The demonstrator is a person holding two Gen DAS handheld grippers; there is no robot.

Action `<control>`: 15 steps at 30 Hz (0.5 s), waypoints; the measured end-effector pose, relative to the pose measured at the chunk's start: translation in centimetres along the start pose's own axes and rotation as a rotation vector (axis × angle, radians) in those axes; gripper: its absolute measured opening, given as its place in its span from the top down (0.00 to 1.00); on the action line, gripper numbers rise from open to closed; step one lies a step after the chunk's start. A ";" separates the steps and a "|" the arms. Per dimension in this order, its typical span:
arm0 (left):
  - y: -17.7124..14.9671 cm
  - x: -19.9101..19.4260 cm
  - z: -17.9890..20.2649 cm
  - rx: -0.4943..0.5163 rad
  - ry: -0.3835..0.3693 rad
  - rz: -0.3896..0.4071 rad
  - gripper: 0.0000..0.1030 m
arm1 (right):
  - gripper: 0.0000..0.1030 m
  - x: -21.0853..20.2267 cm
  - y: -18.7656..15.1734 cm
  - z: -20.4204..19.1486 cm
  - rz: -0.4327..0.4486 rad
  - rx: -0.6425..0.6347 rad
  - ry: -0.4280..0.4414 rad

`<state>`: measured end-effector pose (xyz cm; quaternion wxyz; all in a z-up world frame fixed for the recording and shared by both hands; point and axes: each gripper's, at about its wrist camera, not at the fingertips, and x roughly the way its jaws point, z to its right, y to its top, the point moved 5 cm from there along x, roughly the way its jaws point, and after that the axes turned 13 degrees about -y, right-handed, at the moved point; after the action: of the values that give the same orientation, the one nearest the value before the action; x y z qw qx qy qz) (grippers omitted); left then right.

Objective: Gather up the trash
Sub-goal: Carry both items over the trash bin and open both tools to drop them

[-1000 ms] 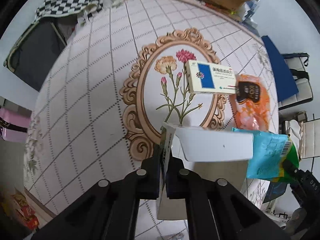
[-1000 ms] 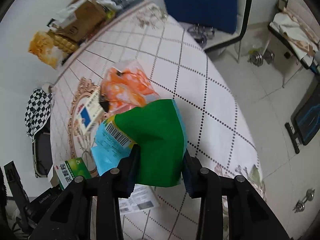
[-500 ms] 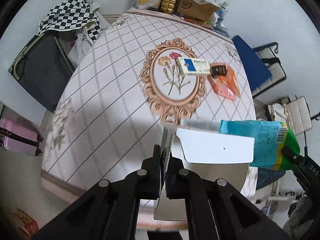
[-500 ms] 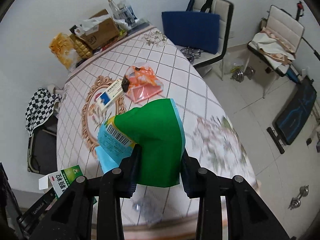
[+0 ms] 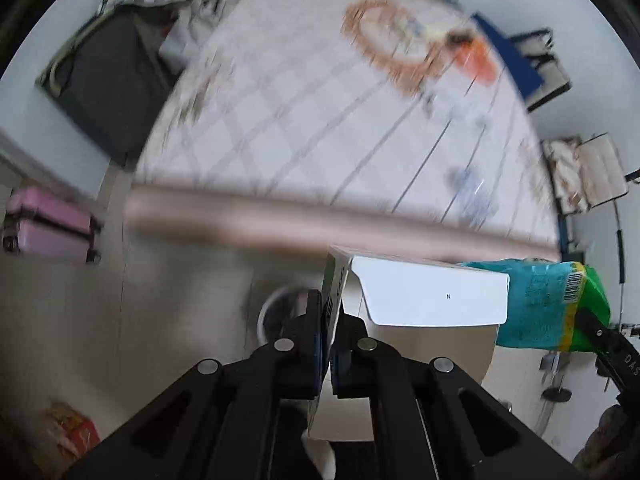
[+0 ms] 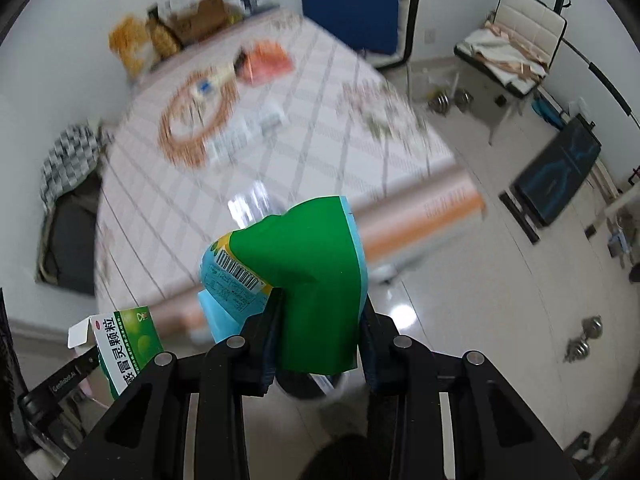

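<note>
While clamped in grippers, two trash items hang beyond the table [image 5: 320,128] edge.
Left gripper [image 5: 330,344] pinches medicine box [image 5: 424,300]; right gripper [image 6: 320,344] grips green-and-blue packet [image 6: 304,272].

The left gripper [image 5: 329,344] pinches the box [image 5: 424,300] by its side, out past the near edge of the table [image 5: 304,120]. To its right, the right gripper [image 6: 320,344] squeezes the bag [image 6: 304,280], also off the table. Below both, on the floor, sits a round bin [image 5: 272,312]. Far back on the table lie a small box [image 6: 208,84] and, just to its right, a packet [image 6: 266,62].
</note>
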<state>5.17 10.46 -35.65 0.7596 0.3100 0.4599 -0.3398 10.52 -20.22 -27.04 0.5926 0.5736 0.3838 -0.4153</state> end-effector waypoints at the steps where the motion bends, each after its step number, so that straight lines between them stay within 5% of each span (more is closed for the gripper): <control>1: -1.1 0.8 -0.7 -0.014 0.006 -0.020 0.99 | 0.66 0.7 -1.1 0.2 -0.013 -0.012 -0.012; 8: -8.9 11.8 -7.3 -0.161 0.090 -0.176 0.99 | 0.66 10.8 -10.4 0.3 -0.170 -0.071 -0.096; 15: -11.3 25.9 -13.5 -0.248 0.138 -0.244 0.99 | 0.66 26.4 -16.6 -1.4 -0.267 -0.070 -0.174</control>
<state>-1.51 8.51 -66.15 0.7118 0.1785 0.5836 -0.3478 4.54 -20.14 -57.71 0.5829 0.4583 0.4179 -0.5249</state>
